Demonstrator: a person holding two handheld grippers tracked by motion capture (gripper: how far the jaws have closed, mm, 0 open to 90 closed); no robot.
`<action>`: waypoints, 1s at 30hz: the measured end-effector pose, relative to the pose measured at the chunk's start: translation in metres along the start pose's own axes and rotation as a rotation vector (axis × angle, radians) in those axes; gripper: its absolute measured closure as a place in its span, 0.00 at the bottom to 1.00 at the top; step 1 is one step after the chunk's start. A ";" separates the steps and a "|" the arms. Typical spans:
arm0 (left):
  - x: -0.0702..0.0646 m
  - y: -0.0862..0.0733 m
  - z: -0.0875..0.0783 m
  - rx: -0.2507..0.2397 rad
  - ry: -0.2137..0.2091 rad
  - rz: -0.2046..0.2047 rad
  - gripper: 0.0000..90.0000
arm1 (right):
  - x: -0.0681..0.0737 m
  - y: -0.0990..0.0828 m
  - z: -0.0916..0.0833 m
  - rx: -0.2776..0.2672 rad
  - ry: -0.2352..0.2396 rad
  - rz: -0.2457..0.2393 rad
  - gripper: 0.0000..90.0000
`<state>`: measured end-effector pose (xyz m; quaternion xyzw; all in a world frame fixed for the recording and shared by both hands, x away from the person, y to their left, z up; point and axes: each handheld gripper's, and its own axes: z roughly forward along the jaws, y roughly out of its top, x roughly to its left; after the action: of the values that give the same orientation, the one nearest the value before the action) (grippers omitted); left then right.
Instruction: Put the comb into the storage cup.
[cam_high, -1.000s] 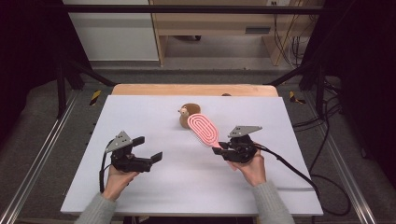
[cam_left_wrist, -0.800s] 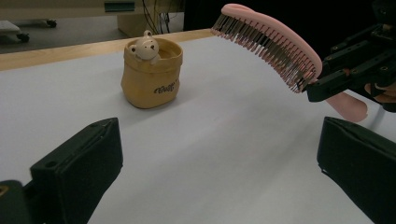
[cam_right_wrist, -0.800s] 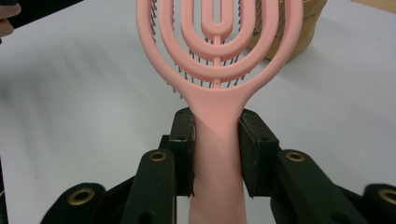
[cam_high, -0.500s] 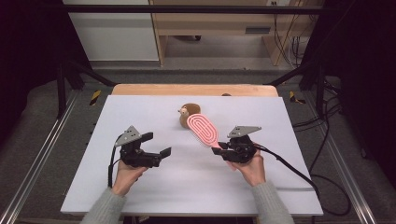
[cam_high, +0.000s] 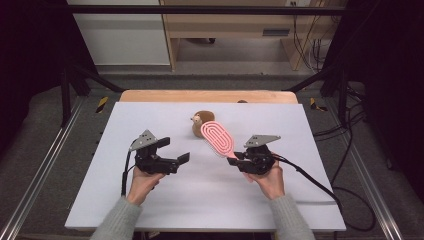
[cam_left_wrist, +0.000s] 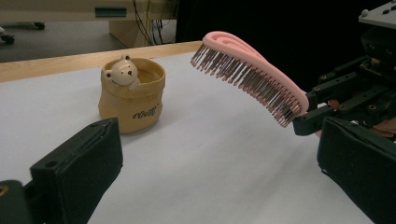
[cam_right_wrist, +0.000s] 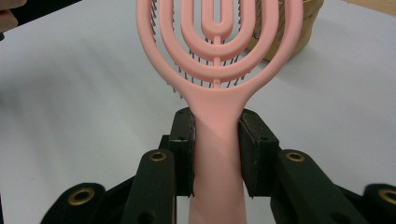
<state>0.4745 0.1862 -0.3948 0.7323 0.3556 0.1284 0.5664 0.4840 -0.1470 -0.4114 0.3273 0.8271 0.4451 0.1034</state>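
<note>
My right gripper (cam_high: 236, 159) (cam_right_wrist: 217, 149) is shut on the handle of a pink hairbrush (cam_high: 217, 137) (cam_right_wrist: 217, 56). The brush's oval head is raised off the table and tilts up toward the far side, bristles facing down (cam_left_wrist: 252, 74). Just beyond the head stands a small tan pot (cam_high: 200, 122) (cam_left_wrist: 133, 95) with a bear figure peeking out of it. To the left of the brush, my left gripper (cam_high: 174, 150) (cam_left_wrist: 217, 168) is open and empty, its jaws pointing at the brush and the pot. In the left gripper view the right gripper (cam_left_wrist: 327, 109) shows at the right edge.
Both grippers work over a white tabletop (cam_high: 150, 210) with a wooden strip (cam_high: 200, 96) along its far edge. The right gripper's black cable (cam_high: 310, 180) trails off to the right. Metal frame rails run down both sides of the table.
My left gripper has moved right and a little farther onto the table, closer to the brush. The right gripper and the brush have stayed put.
</note>
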 end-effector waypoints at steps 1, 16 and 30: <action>0.000 0.001 0.001 -0.001 0.001 -0.001 0.00 | 0.000 0.000 0.000 0.000 0.000 -0.001 0.78; -0.010 0.013 0.013 -0.013 -0.016 -0.025 0.00 | 0.002 0.001 -0.002 -0.022 0.005 -0.002 0.78; -0.016 0.015 0.028 -0.024 -0.033 -0.054 0.00 | 0.003 0.001 -0.003 -0.030 0.007 -0.004 0.78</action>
<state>0.4850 0.1531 -0.3871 0.7178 0.3642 0.1053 0.5840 0.4808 -0.1472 -0.4083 0.3224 0.8213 0.4585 0.1063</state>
